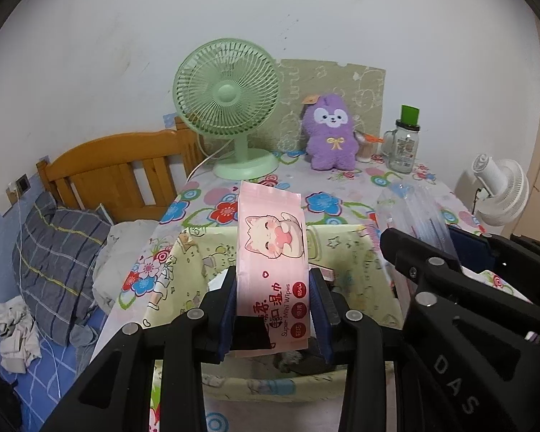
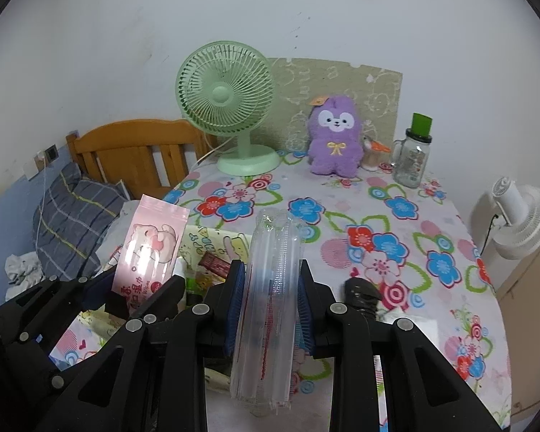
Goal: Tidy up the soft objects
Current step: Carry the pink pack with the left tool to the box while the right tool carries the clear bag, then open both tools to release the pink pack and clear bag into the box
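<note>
My left gripper (image 1: pixel 273 300) is shut on a pink pack of mini wet wipes (image 1: pixel 270 241) with a cat print, held upright above a pale yellow cartoon-print fabric bin (image 1: pixel 194 262). The pack also shows in the right wrist view (image 2: pixel 149 248). My right gripper (image 2: pixel 270 302) is shut on a clear plastic packet (image 2: pixel 270 288) with red lines inside, held upright over the table; it shows at the right of the left wrist view (image 1: pixel 414 208). A purple plush toy (image 2: pixel 336 136) sits upright at the back of the table.
The table has a flowered cloth (image 2: pixel 396 237). A green desk fan (image 2: pixel 230 104) and a glass jar with a green lid (image 2: pixel 414 154) stand at the back. A wooden bed with a plaid pillow (image 1: pixel 57 252) lies left. A white fan (image 2: pixel 518 216) stands right. A black object (image 2: pixel 361 295) lies by my right gripper.
</note>
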`<state>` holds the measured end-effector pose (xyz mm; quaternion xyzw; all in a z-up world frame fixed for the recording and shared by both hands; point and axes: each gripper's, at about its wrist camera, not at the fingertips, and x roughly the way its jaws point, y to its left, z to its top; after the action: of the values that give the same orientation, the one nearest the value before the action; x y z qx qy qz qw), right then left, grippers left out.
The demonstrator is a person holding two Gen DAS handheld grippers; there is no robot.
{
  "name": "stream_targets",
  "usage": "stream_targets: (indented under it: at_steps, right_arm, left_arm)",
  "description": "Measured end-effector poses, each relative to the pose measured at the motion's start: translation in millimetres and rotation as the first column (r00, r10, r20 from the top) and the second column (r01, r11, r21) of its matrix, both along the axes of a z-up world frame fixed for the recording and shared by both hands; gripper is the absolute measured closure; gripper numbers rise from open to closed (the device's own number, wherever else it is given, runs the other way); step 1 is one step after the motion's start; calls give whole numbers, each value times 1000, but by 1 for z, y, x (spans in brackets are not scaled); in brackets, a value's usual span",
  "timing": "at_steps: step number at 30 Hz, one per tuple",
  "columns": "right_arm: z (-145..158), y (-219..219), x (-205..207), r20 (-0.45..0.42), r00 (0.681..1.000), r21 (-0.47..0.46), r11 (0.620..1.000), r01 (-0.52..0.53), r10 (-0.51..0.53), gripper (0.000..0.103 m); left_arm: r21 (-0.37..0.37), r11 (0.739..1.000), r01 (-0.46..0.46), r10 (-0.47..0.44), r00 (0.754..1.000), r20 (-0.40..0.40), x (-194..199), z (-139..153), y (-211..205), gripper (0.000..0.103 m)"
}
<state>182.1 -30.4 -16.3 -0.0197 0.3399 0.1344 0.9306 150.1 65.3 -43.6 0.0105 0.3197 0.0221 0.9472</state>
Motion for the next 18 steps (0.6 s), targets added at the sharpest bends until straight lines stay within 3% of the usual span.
stream_targets:
  at_steps: [12,16,18]
  right_arm:
    - [-18,13,27,-42,999,34,999,-14,15,72]
    - [-22,18,31,-46,999,31,999,-22,23,72]
    - [-24,21,34,-50,998,32,999,-27,28,72]
  left_arm:
    - [5,1000,-14,15,998,-56,25,-20,16,62]
    - [11,1000,-13,14,997,-74,29,-25,19,31]
    - [24,1000,-13,15,997,-81,28,-28,19,29]
